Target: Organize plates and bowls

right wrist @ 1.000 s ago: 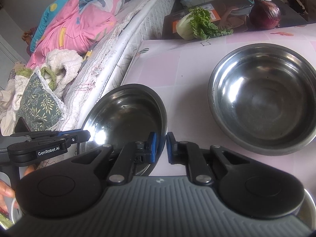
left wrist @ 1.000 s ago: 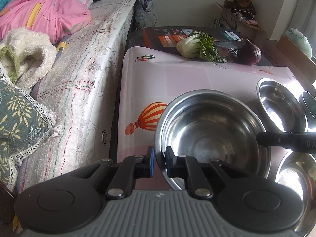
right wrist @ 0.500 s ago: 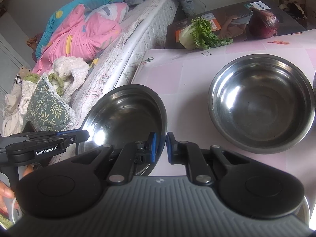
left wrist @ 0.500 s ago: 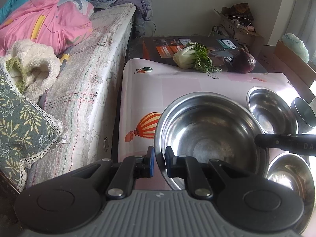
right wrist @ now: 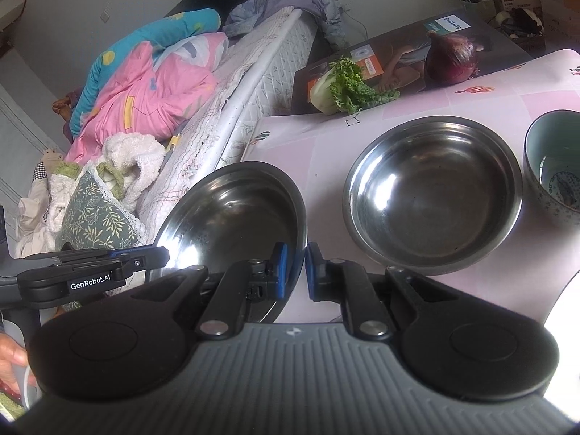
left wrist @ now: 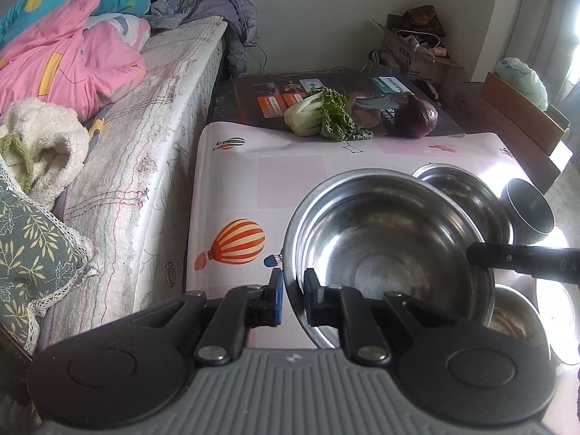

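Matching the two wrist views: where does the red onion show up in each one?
Left wrist view: the red onion sits in the upper middle-right, on the printed box beyond the table's far edge.
Right wrist view: the red onion is at upper right, on the same box.
Shared landmark: the leafy green cabbage lying just left of it.

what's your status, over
Left gripper and right gripper both shut on the big steel bowl rim. Second steel bowl ahead on table. Nothing blocking.
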Demonstrator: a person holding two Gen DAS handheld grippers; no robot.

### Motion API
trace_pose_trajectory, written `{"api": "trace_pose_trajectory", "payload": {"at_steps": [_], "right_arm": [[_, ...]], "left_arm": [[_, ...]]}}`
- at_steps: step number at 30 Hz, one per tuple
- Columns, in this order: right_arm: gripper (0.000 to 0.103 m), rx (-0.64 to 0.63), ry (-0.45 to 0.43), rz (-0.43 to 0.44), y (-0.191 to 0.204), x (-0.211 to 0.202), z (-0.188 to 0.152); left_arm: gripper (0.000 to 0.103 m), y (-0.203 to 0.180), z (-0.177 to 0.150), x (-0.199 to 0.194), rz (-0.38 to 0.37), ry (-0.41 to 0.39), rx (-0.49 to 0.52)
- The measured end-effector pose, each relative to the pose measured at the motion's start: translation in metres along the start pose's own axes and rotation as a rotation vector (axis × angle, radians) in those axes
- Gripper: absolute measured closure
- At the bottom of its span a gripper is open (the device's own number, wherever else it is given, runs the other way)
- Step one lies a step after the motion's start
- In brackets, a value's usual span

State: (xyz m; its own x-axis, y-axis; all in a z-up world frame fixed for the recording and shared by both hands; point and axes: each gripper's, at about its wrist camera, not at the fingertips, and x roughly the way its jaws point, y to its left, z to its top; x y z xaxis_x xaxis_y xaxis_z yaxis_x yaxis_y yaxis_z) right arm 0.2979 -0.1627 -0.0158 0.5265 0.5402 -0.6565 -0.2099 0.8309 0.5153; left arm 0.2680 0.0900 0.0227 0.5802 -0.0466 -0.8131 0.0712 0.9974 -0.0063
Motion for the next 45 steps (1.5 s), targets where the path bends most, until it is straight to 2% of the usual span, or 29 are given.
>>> {"api": "trace_pose_trajectory", "payload": {"at_steps": [10,16,22,29,38,41,45], "right_arm": [[0.093,0.076,-0.059,-0.036,-0.060,-0.046,0.007],[0.093,0.102,-0.071,-0.091,-0.097,-0.060,0.020],[0.093,0.115,-0.069,-0.141,-0.130,-0.053,0.042],[0.091,0.111,-0.029,-0.187,-0.156,-0.022,0.065],[0.090,0.069,-0.011,-0.211,-0.158,0.005,0.072],[0.089,0.061,-0.015,-0.214,-0.157,0.007,0.072],[0.083,0.074,-0.026,-0.201,-0.159,0.004,0.070]], "left_arm": [[0.090,-0.065,0.019,0.009,-0.057,0.012,0.066],[0.090,-0.100,0.037,0.034,-0.102,0.049,0.083],[0.090,-0.122,0.059,0.068,-0.134,0.092,0.074],[0.090,-0.136,0.076,0.104,-0.117,0.128,0.078],[0.089,-0.132,0.075,0.125,-0.101,0.152,0.086],[0.082,-0.133,0.076,0.124,-0.101,0.141,0.082],[0.066,-0.136,0.074,0.118,-0.098,0.120,0.100]]}}
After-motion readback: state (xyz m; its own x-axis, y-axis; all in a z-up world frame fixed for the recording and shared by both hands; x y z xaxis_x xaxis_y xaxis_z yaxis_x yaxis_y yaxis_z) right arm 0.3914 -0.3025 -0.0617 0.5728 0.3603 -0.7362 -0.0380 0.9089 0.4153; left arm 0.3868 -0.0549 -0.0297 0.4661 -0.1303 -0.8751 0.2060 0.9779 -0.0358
